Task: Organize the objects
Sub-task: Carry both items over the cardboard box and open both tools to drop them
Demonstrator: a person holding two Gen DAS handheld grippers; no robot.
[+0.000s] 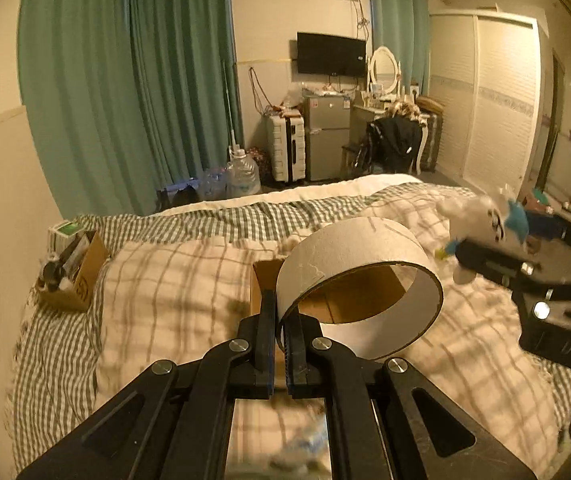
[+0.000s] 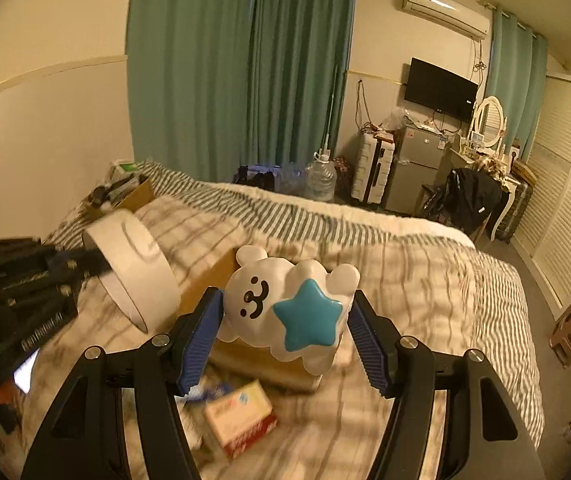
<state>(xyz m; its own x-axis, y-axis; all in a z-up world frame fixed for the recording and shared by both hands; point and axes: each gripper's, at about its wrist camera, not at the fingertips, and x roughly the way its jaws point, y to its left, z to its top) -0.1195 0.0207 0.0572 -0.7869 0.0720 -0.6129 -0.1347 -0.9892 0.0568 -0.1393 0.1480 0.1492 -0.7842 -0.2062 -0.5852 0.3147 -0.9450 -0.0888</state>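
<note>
Left claw: my left claw (image 1: 281, 332) is pinched tight on the wall of a wide cardboard ring (image 1: 359, 276), one finger inside the hoop and one outside.
Cardboard ring: I hold it up off the bed, its open side facing me and tipped a little to the right; through it I see the brown inside of an open box (image 1: 349, 292).
Right claw: my right claw (image 2: 285, 332) is clamped on a white bear toy (image 2: 281, 308), the blue pads (image 2: 201, 344) pressing it from both sides.
Bear toy: it lies on its side in the grip, face to the left, with a blue star (image 2: 307, 314) on its front; it hangs over the near edge of the open box (image 2: 261, 354).
Open box: it sits on the checked quilt (image 1: 173, 280) of the bed, between my two claws.
Small packet: a pale yellow and red packet (image 2: 241, 416) lies on the quilt just in front of the box, below my right claw.
Second box: another cardboard box (image 1: 71, 276) stuffed with small items stands at the far left edge of the bed, well apart from the open one; I cannot make out its contents.
Blur: the quilt near both claws is smeared, so finer detail there is lost to me.
</note>
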